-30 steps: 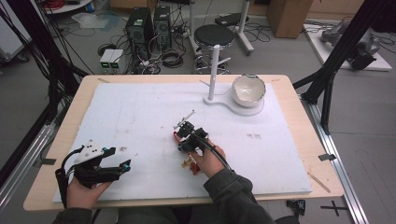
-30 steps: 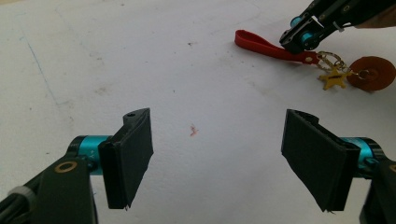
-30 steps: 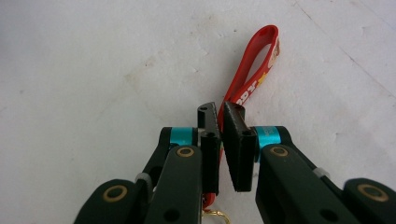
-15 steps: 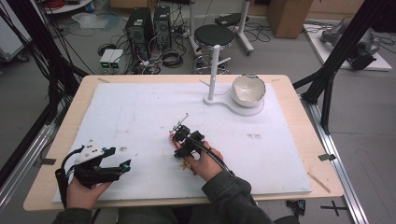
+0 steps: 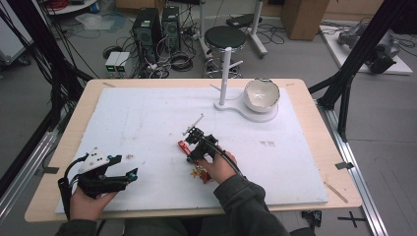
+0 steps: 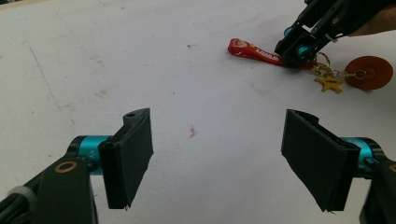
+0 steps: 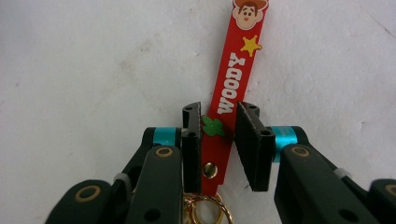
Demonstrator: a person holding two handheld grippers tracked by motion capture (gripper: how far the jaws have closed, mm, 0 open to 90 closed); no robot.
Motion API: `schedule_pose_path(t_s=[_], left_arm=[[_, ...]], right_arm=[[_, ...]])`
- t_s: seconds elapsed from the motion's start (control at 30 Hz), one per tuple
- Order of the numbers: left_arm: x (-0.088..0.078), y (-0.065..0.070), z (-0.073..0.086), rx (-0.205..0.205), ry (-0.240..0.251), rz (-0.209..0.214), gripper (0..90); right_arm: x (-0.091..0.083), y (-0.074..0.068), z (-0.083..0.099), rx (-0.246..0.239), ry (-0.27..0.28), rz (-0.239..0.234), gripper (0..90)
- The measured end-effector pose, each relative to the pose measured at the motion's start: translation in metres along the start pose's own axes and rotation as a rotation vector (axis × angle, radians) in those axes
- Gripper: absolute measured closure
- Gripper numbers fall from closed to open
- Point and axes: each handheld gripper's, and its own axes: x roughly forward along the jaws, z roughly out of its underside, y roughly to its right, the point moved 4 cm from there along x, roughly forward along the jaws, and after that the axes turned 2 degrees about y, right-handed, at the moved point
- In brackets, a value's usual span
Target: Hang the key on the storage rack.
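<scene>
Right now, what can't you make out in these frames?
- Red strap: in the right gripper view, the right gripper has jaws on both sides of it; contact cannot be told.
- Gold ring: cut by the bottom edge there.
- Strap lettering: too small in the high view.
- Bowl: contents unclear in the high view.

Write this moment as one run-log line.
right tool: jaws around red WOODY keychain strap, small gap | left tool: open, idle | strap: flat on table

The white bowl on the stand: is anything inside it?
The bowl is tipped toward the camera on its white stand; the visible inner wall looks bare. The lowest part behind the near rim is hidden.
</scene>
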Motion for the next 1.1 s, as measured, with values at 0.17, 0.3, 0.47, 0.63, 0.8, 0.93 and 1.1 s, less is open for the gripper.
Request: schedule_pose_path(t_s=[0.17, 0.3, 0.47, 0.63, 0.8, 0.93, 1.1], left_arm=[[0.000, -0.001, 0.000, -0.003, -0.001, 0.000, 25.2], [0.000, -0.001, 0.000, -0.001, -0.002, 0.002, 25.2], [0.000, 0.000, 0.000, 0.002, 0.000, 0.000, 25.2], [-0.001, 0.000, 0.000, 0.003, -0.001, 0.003, 25.2], [0.000, 0.000, 0.000, 0.001, -0.001, -0.003, 25.2], [0.000, 0.000, 0.000, 0.005, -0.003, 0.000, 25.2], [0.000, 0.000, 0.001, 0.006, -0.005, -0.003, 25.2]], right_arm=[[-0.010, -0.001, -0.003, -0.027, 0.052, 0.009, 86.7], [-0.011, 0.002, -0.002, -0.030, 0.051, 0.008, 86.8], [-0.014, 0.000, -0.002, -0.060, 0.039, 0.086, 86.8], [-0.016, 0.003, 0.001, -0.081, 0.009, 0.148, 85.5], [-0.009, 0.006, 0.006, -0.051, -0.019, 0.086, 79.8], [-0.006, 0.008, 0.008, -0.056, -0.021, 0.072, 83.4], [-0.019, 0.008, 0.007, -0.073, 0.044, 0.076, 86.2]])
